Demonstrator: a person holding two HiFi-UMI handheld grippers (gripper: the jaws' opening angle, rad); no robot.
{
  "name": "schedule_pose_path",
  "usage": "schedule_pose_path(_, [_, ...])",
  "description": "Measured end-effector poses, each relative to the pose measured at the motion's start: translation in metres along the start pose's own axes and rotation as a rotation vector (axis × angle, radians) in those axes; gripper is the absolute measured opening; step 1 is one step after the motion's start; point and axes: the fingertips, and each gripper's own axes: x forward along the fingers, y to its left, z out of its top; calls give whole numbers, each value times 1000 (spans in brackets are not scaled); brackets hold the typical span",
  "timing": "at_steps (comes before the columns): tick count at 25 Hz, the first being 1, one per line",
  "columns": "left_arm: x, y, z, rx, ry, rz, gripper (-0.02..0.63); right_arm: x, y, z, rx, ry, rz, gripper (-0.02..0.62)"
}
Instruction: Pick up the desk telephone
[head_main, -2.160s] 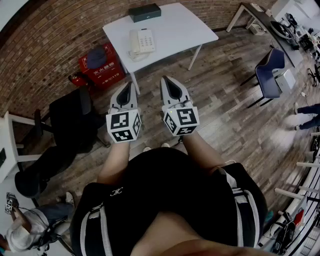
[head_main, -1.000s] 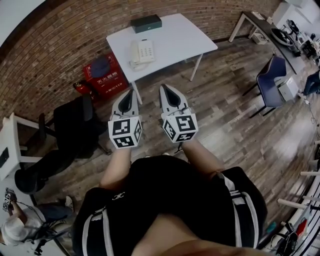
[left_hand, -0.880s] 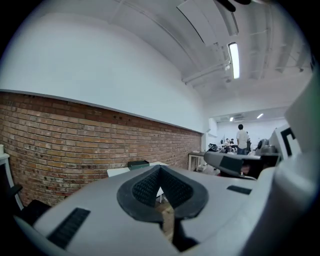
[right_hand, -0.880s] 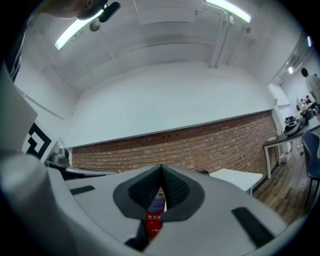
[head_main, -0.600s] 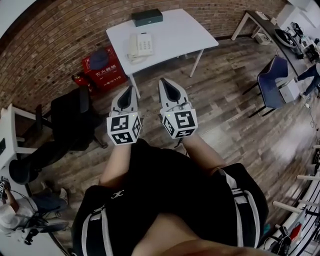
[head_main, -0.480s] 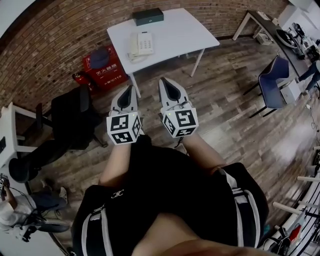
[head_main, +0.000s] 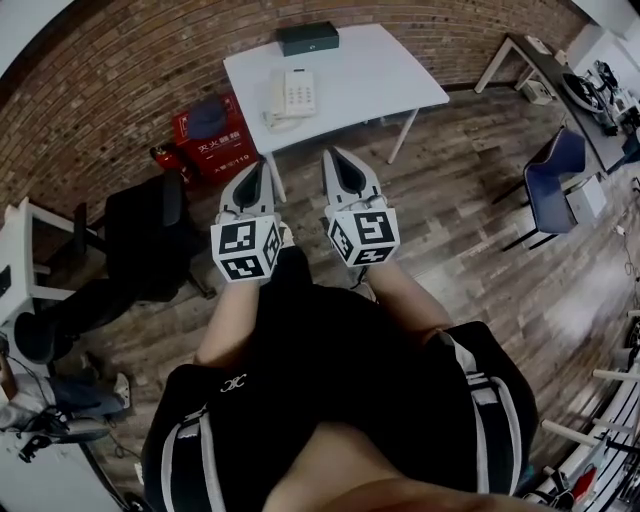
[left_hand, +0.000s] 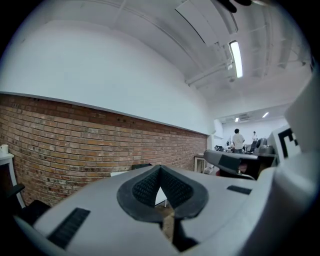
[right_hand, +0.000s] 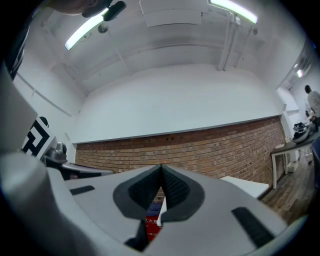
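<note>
While only the head view caught the desk telephone (head_main: 291, 97) by the bench (head_main: 390, 70) edge, left tool (head_main: 254, 167) and right tool (head_main: 331, 154) hung closed, empty, over open floor (head_main: 450, 230).

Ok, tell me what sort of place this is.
Likely an office or workroom: a white table with a desk telephone stands by a brick wall, and a blue chair sits on the wooden floor.

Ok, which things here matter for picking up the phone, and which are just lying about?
For the job: desk telephone, white table under it, left claw, right claw (both shut, empty).
Lying about: dark box, red box, black chair, blue chair.
</note>
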Motion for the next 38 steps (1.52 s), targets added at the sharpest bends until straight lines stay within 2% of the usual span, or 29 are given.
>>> schedule_pose_path(18, [123, 48, -9, -21, 23, -24, 0, 108, -61, -36, 25, 29, -47, -2])
schedule_pose_path(29, [214, 91, -11, -42, 69, -60, 0, 202, -94, -60, 63, 92, -63, -2])
schedule_pose_path(38, [295, 144, -11, -84, 119, -86, 0, 291, -120, -81, 81, 168, -98, -2])
